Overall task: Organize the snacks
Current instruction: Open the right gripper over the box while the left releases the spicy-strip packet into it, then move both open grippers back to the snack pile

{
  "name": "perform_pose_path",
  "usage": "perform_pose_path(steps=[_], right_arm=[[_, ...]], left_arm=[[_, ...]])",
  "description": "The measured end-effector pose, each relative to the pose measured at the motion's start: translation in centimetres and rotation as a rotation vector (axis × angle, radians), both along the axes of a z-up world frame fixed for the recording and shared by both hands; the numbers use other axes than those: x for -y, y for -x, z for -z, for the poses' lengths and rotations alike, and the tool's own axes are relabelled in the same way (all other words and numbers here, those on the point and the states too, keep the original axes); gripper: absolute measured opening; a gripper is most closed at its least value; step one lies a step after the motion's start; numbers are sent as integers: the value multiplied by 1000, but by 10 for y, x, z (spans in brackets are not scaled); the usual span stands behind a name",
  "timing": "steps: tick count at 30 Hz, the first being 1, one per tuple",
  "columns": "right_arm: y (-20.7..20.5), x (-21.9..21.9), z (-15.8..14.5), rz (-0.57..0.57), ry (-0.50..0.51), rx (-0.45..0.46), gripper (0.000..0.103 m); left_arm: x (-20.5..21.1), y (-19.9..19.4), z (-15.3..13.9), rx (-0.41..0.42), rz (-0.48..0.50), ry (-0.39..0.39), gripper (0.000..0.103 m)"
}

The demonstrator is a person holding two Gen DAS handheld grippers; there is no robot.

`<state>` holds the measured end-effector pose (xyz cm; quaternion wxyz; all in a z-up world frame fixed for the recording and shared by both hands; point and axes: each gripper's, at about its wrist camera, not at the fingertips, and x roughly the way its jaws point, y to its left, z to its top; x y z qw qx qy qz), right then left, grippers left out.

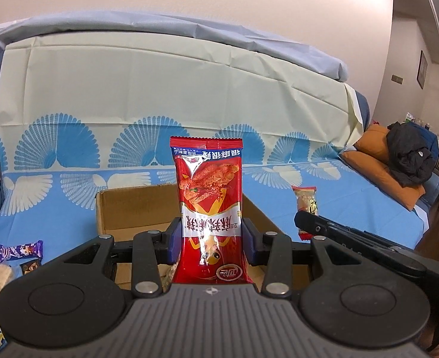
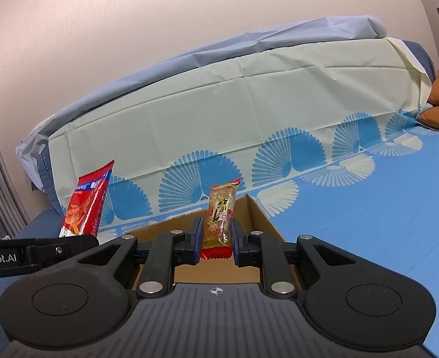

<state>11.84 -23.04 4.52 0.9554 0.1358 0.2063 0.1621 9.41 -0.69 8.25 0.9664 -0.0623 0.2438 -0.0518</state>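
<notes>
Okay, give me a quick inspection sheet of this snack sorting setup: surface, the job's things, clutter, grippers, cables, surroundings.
Surface: blue fan-patterned cloth over a sofa.
Job's things: red snack packet upright; small peanut bar upright; open cardboard box below both.
Clutter: loose snacks left of the box.
Grippers: left gripper shut on the red packet; right gripper shut on the bar.
Cables: nothing seen.
Surroundings: orange cushion, dark jacket, wall pictures.

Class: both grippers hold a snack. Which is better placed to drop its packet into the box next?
Right, probably: the right gripper holds its small packet directly above the box opening.
</notes>
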Motion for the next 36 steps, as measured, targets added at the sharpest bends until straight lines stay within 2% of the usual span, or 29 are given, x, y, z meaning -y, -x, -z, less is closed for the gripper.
perform_pose_path(steps=[8,10,11,13,14,15,26,31,32,34,36], right_arm=[[0,0,2,6,0,-10,20],[0,-1,2,-2,-1,-19,22],[-1,-2,2,-3,-2,-23,22],[-1,-3,4,-4,1,-32,34],[-1,-3,4,0,5,-36,47],[-1,-4,5,6,11,-39,52],[-3,-16,8,-1,64,-56,54],[-2,-26,11,11,97,-69,61],[-2,-28,12,13,104,-70,61],[1,-33,12,12,122,-67,61],[4,-39,13,1,141,-57,60]], left_arm=[[3,-2,-3,-3,4,-1,45],[2,-2,-4,-8,6,7,47],[1,-3,-5,-8,5,10,51],[0,-2,-7,-1,2,16,60],[-1,-1,-8,4,2,17,62],[-1,0,-8,6,2,15,62],[-8,13,-15,7,-4,12,62],[-24,31,-13,34,-21,-4,62],[-28,36,-9,42,-27,-17,59],[-40,50,4,57,-28,-51,47],[-58,65,24,39,-2,-72,18]])
